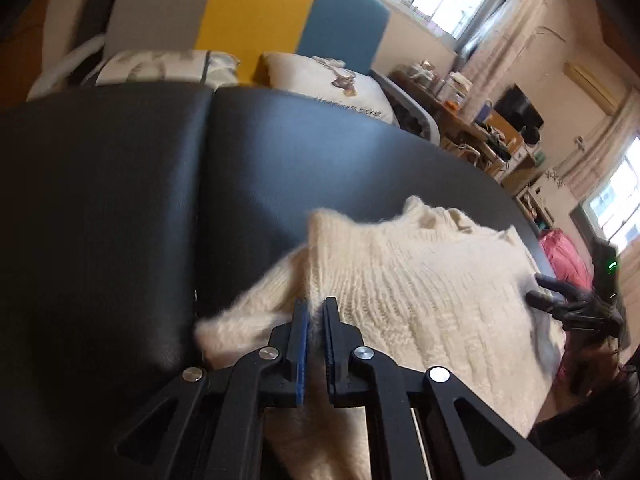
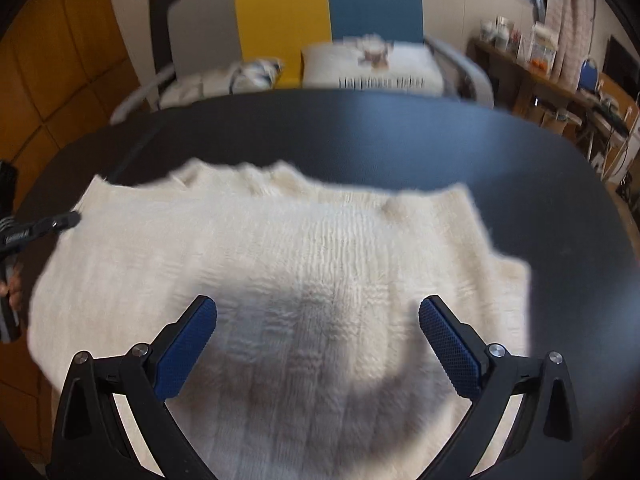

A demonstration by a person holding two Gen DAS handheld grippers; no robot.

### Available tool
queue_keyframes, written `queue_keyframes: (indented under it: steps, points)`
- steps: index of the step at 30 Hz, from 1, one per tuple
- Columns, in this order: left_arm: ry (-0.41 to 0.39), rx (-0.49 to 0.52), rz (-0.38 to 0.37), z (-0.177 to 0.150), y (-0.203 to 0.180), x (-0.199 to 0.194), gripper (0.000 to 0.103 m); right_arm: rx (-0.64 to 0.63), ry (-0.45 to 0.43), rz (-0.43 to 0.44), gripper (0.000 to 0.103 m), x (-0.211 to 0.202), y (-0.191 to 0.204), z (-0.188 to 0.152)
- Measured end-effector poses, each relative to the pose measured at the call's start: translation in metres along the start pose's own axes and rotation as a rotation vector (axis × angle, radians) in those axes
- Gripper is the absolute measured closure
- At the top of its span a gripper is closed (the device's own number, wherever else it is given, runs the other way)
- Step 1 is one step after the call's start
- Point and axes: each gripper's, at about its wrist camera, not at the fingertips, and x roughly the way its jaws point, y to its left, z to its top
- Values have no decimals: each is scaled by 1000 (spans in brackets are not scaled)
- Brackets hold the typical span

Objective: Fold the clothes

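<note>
On the dark bench a cream knitted sweater lies spread flat, its neckline toward the far edge and its hem toward the near one. The left claw is nearly closed at the sweater's left edge, with fuzzy cream knit showing in the narrow gap between its blue pads; whether the pads press the fabric I cannot tell. The right claw hangs above the sweater's middle with its jaws spread wide, holding nothing. Beyond the far edge lie two pillows.
</note>
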Motion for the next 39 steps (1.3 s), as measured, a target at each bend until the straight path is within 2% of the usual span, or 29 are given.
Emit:
queue_keyframes:
  steps: [1,2,4,5,7,8,10,13,15,17,21,26,30,32,33,34,38,39]
  points:
    - [-7,-27,-10,0,4,-1,93,8,22,-7,0,10,-2,-1]
    - [-5,-24,11,3,3,-4,91,15,2,-7,0,11,-2,-2]
    - [-7,-10,58,9,1,-10,81,21,-15,0,0,9,-3,-4]
    - [-24,32,93,11,-5,-16,81,21,-20,4,0,9,-3,-5]
    - [-75,139,87,17,-23,-29,80,21,-28,11,0,7,-4,-7]
    - [-94,196,76,21,-33,-34,79,20,-32,14,0,7,-4,-8]
    - [-77,341,-6,31,-59,-34,77,16,-24,23,0,6,-5,-7]
    - [9,590,-81,42,-96,-14,71,-13,4,53,0,3,-6,0]
    - [103,695,-123,49,-113,8,71,-44,6,86,0,-3,-9,4]
    - [175,736,-149,54,-117,25,69,-65,5,120,0,-9,-12,7]
    - [318,750,-256,55,-115,55,69,-102,2,161,0,-15,-14,13]
    - [397,747,-297,55,-112,72,61,-109,0,170,0,-12,-12,15]
    - [437,712,-320,57,-112,83,61,-131,7,192,0,-12,-8,19]
    - [417,721,-311,55,-115,83,70,-141,14,194,0,-9,-5,20]
    - [387,718,-295,54,-117,79,89,-141,22,192,0,-6,-4,20]
    - [358,715,-280,52,-120,75,97,-142,29,183,0,-4,-3,20]
    - [215,679,-271,50,-124,48,98,-124,2,175,0,-9,-3,23]
    - [202,665,-266,50,-122,47,98,-116,-9,181,0,-12,-3,26]
